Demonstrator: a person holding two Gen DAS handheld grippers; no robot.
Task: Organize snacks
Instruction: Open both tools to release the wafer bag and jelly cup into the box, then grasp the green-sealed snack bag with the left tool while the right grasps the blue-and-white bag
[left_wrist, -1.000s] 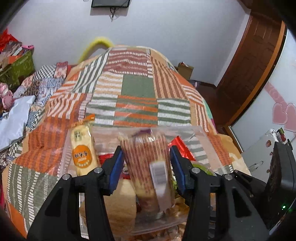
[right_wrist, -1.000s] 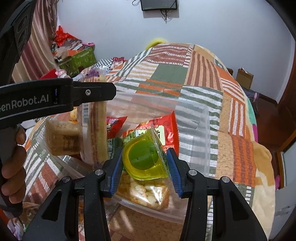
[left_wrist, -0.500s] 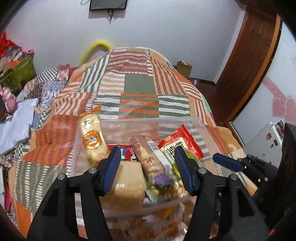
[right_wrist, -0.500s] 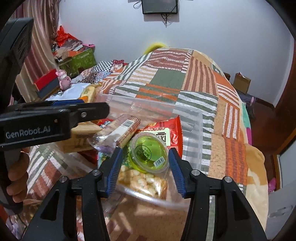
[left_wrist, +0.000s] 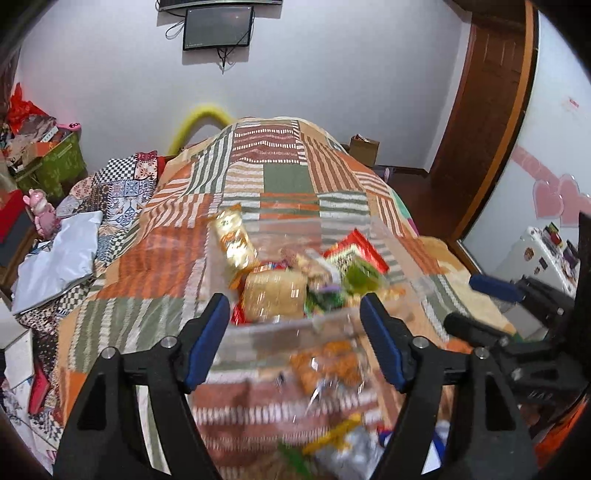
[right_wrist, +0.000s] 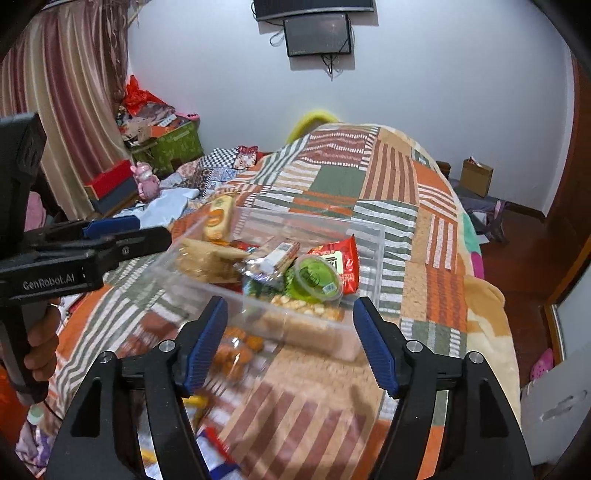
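Both tongs wide apart, nothing held. Left gripper (left_wrist: 295, 339) up over the near edge of the clear plastic box (right_wrist: 373, 266), right gripper (right_wrist: 290, 341) just in front of the same box. Box sits on the striped patchwork blanket (right_wrist: 388, 173), mid bed. Inside: green jelly cup (right_wrist: 314, 278) w/ lid facing up, red packet (right_wrist: 341, 264) right behind it, long cracker pack (right_wrist: 275, 254) lying to its left, yellow snack bag (right_wrist: 218, 218) standing at the far left corner. Orange puffs bag (right_wrist: 236, 350) outside, near the front wall. Left-cam pic blurry down low.
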